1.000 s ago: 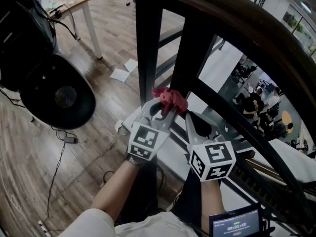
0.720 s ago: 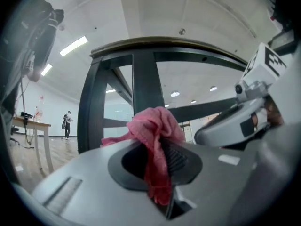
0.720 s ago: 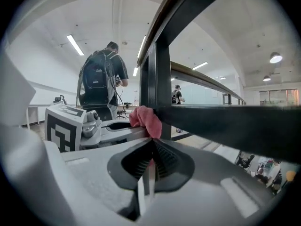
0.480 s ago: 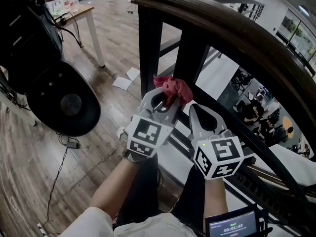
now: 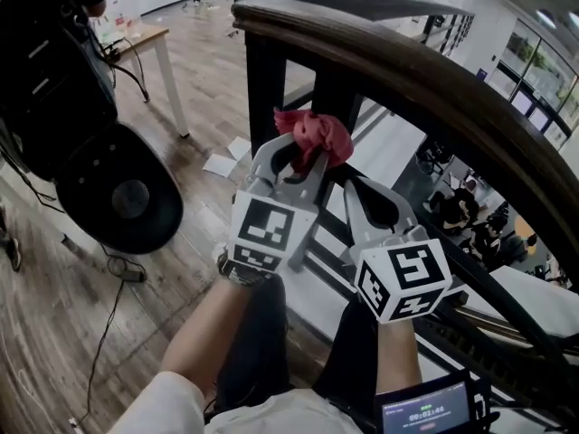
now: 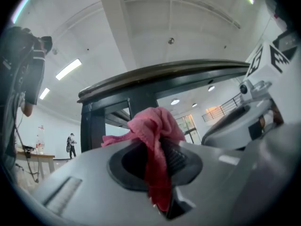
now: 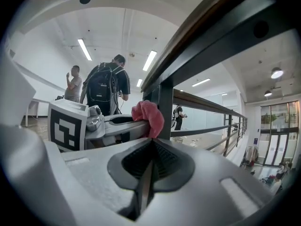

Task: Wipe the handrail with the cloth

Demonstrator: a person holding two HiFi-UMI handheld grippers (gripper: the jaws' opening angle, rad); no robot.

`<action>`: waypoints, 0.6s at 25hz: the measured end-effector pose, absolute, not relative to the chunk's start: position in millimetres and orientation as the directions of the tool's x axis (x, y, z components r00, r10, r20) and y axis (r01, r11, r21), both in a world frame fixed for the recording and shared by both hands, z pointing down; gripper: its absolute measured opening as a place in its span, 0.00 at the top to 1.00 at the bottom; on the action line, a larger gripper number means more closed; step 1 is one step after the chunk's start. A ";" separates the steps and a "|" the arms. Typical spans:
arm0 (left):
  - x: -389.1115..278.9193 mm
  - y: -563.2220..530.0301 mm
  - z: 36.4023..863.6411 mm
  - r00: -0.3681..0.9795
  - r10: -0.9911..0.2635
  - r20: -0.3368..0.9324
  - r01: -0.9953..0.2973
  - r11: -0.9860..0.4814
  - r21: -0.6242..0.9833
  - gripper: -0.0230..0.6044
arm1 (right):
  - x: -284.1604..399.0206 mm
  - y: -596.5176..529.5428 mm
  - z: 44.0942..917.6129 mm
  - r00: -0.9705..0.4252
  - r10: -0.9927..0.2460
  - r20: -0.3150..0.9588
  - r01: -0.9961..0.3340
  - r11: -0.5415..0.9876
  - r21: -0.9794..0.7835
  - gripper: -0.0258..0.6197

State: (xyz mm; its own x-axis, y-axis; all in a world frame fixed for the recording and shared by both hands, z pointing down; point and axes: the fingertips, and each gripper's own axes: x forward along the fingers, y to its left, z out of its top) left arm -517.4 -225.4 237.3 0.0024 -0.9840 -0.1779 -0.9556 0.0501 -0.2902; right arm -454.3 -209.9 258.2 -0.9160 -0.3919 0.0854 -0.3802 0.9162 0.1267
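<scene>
Cloth: one, red, bunched (image 5: 312, 138); below the handrail (image 5: 407, 70), beside a dark post (image 5: 267, 89); contact with the post cannot be determined.
Left gripper (image 5: 291, 156): one; jaws clamped on the cloth, wad protruding past the tips.
Right gripper (image 5: 360, 193): one; jaws together, nothing between them.
Handrail: one, dark wood, curved, above both grippers.
Posts: two near the cloth.
Risk 1: loose wad; rail friction could drag it free.
Risk 2: hard jaw tips may scrape the wood if the wad shifts.
</scene>
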 end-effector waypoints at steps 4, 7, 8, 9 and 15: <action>-518.1 -221.8 212.5 -0.007 -0.978 -0.207 -0.948 0.072 -0.309 0.85 | -451.2 -205.5 241.8 -0.919 -0.390 0.062 -0.378 0.915 0.142 0.96; -518.8 -222.0 193.2 -0.013 -0.972 -0.236 -0.943 0.090 -0.322 0.85 | -449.6 -206.6 230.8 -0.920 -0.391 0.040 -0.381 0.912 0.155 0.96; -518.4 -221.8 187.4 -0.014 -0.970 -0.243 -0.941 0.095 -0.325 0.85 | -448.9 -206.5 227.4 -0.920 -0.390 0.033 -0.380 0.911 0.158 0.96; -518.1 -221.3 182.3 -0.015 -0.968 -0.249 -0.940 0.099 -0.327 0.85 | -448.4 -206.1 224.2 -0.921 -0.388 0.026 -0.379 0.911 0.160 0.96; -519.9 -221.8 164.5 -0.006 -0.959 -0.282 -0.942 0.100 -0.319 0.84 | -450.3 -210.0 209.7 -0.921 -0.390 0.005 -0.383 0.907 0.178 0.96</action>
State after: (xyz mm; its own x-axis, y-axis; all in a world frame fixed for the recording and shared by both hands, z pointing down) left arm -519.9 -221.8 164.5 -0.0061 -0.9595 -0.2817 -0.9423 0.0998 -0.3194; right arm -450.3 -210.0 209.7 -0.9209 -0.3899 0.0051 -0.3828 0.9066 0.1777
